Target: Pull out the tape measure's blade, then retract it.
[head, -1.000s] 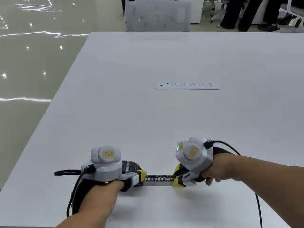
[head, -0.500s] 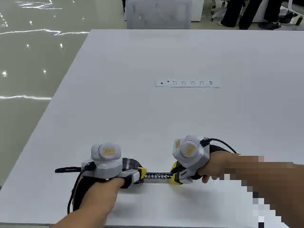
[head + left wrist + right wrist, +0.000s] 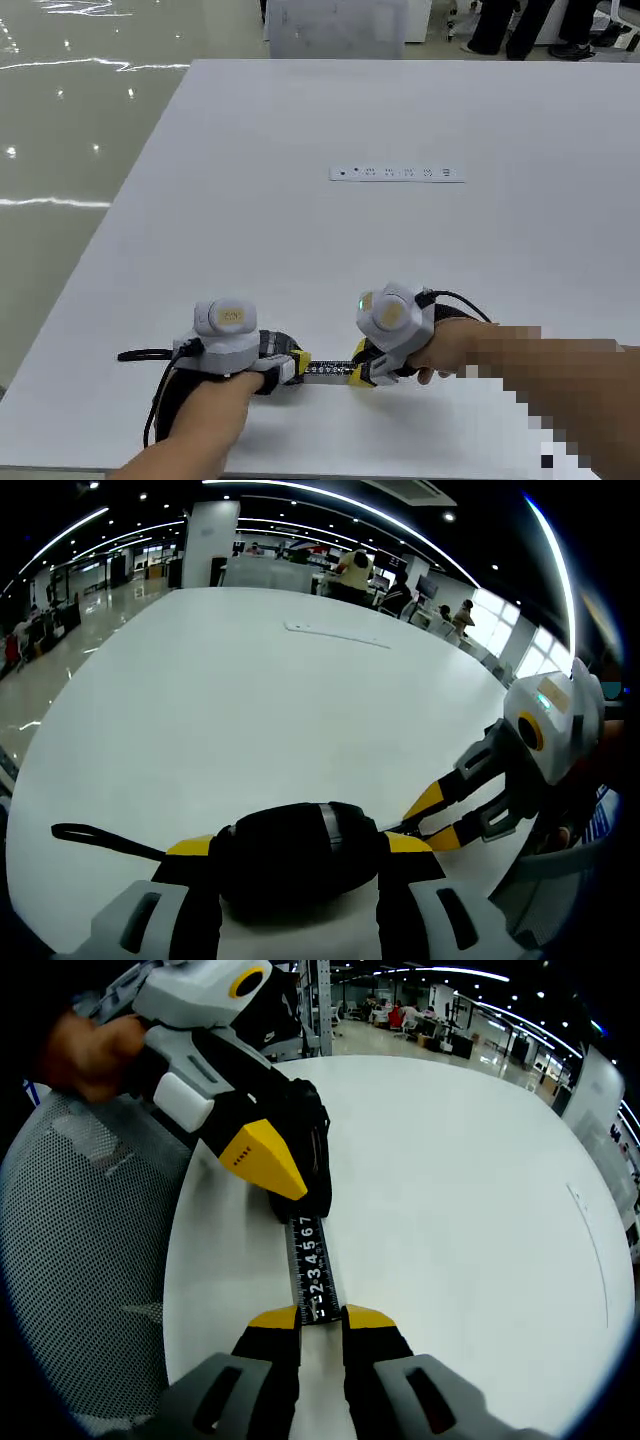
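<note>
The black tape measure case [image 3: 296, 865] lies on the white table [image 3: 300, 230], and my left gripper [image 3: 300, 845] is shut on it, one yellow-tipped jaw on each side. Its wrist strap [image 3: 100, 838] trails off to the left. A short length of blade [image 3: 308, 1265] with black numbers runs from the case [image 3: 305, 1155] to my right gripper [image 3: 320, 1315], which is shut on the blade's end. In the head view, the left gripper [image 3: 290, 366] and right gripper [image 3: 357, 368] face each other near the table's front edge, with the blade [image 3: 326, 370] between them.
A white power strip [image 3: 397, 173] lies flat at the table's middle. A grey mesh chair [image 3: 90, 1260] stands by the near edge, and another chair [image 3: 335, 28] sits at the far end. People are in the room behind the table.
My right gripper has moved left toward the case, and the visible length of blade between the two grippers has grown shorter. The left gripper and the case stay put.
</note>
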A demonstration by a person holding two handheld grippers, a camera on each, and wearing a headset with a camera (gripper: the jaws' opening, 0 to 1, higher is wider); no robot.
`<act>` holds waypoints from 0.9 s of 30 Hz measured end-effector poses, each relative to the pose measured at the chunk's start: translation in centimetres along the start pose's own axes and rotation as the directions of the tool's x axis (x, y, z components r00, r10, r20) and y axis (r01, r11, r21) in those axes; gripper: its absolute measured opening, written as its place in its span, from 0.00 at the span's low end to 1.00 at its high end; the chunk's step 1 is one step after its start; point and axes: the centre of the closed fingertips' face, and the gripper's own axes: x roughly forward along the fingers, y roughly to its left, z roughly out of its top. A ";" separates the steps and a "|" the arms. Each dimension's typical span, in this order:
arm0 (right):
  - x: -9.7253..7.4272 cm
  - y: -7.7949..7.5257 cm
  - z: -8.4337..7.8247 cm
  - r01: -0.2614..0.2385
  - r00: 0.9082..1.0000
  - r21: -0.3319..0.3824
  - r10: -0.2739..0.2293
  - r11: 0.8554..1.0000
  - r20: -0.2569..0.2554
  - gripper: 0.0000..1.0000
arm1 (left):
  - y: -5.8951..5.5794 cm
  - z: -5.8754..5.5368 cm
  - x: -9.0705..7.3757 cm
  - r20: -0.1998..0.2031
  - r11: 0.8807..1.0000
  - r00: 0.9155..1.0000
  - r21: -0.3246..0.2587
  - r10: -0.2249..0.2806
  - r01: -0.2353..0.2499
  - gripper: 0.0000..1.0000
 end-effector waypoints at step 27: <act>0.7 0.1 1.2 0.008 1.000 0.007 -0.008 1.000 0.025 0.14 | 0.0 0.0 0.0 -0.007 1.000 1.000 -0.009 -0.010 0.009 0.59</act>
